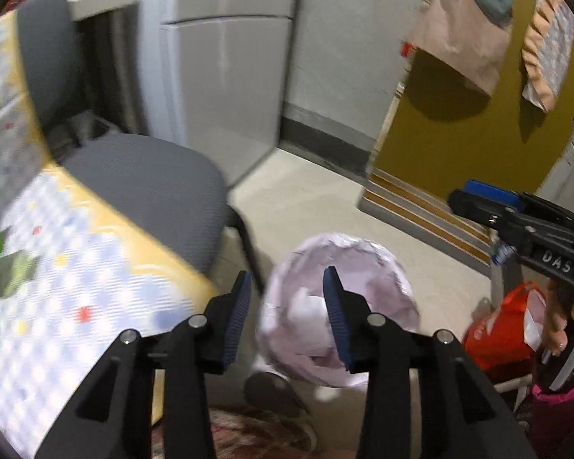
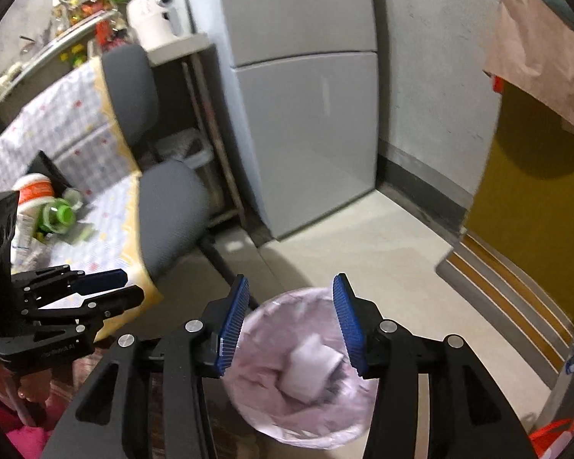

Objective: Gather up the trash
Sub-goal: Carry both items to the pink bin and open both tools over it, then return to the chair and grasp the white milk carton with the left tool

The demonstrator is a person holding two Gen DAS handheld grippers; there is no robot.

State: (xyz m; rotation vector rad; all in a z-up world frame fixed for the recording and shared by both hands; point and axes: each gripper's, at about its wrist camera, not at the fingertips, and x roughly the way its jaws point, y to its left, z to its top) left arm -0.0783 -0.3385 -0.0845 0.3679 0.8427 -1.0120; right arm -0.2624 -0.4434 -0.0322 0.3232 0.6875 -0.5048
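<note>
A trash bin with a pale pink liner (image 1: 363,260) stands on the floor beside the table. My left gripper (image 1: 287,306) hangs open above the bin's left rim, with nothing between its blue pads. My right gripper (image 2: 291,313) is open over the bin (image 2: 264,413) too. A crumpled white cup-like piece (image 2: 313,367) lies inside the liner below it, apart from the pads. The left gripper (image 2: 132,285) shows at the left of the right wrist view, and the right gripper (image 1: 459,193) at the right of the left wrist view. A green bottle (image 2: 57,216) and a white and orange container (image 2: 30,191) lie on the table.
The table's checked cloth with a yellow border (image 1: 57,306) is on the left. A grey chair (image 1: 153,191) is tucked against it, and a grey fridge (image 2: 306,114) stands behind. An orange bag (image 1: 505,325) sits to the right of the bin. Beyond is pale floor (image 2: 363,248) and a yellow door (image 1: 440,145).
</note>
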